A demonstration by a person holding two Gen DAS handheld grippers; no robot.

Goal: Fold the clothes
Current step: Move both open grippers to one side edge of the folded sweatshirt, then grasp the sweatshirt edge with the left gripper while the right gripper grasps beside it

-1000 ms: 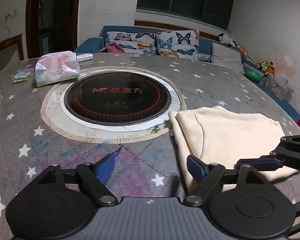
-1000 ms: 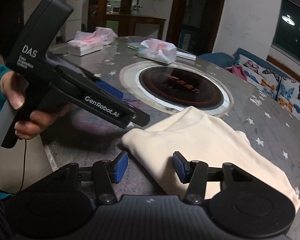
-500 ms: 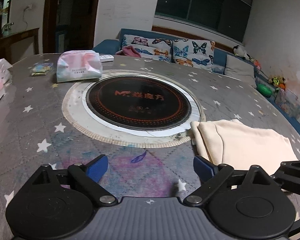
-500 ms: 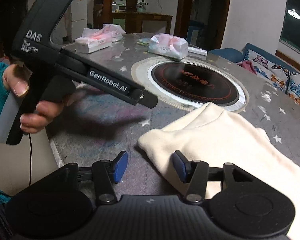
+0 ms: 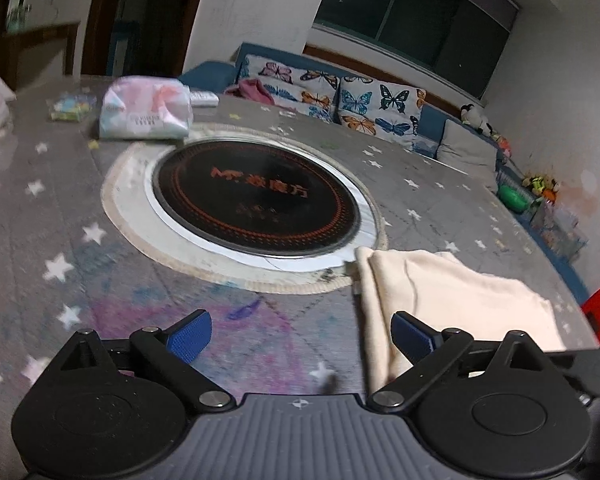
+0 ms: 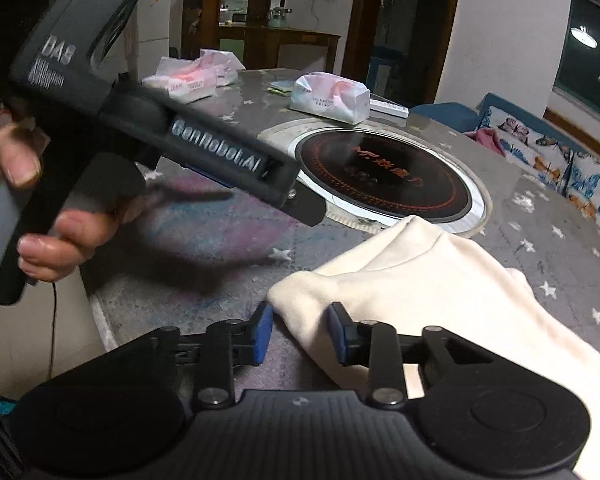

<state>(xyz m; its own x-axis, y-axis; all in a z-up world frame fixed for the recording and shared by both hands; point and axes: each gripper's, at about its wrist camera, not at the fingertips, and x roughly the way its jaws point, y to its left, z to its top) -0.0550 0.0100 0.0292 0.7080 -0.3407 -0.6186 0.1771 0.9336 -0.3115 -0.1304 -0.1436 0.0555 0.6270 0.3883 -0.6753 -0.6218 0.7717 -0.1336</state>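
Observation:
A cream garment (image 5: 452, 300) lies folded on the star-patterned table, right of the round black cooktop (image 5: 256, 196). It also shows in the right wrist view (image 6: 440, 280). My left gripper (image 5: 300, 334) is open and empty, held above the table left of the garment's near edge. My right gripper (image 6: 300, 334) is open, its blue pads either side of the garment's near left corner, not clamped. The left gripper's black body (image 6: 148, 128), held in a hand, shows in the right wrist view.
A tissue pack (image 5: 146, 110) stands behind the cooktop, with more packs (image 6: 192, 78) at the far left. A sofa with butterfly cushions (image 5: 340, 96) runs behind the table. The table's near edge (image 6: 100, 320) is at the left.
My left gripper has lifted and pulled back from the garment, opening wider. My right gripper has stayed at the garment's corner, drawing slightly back.

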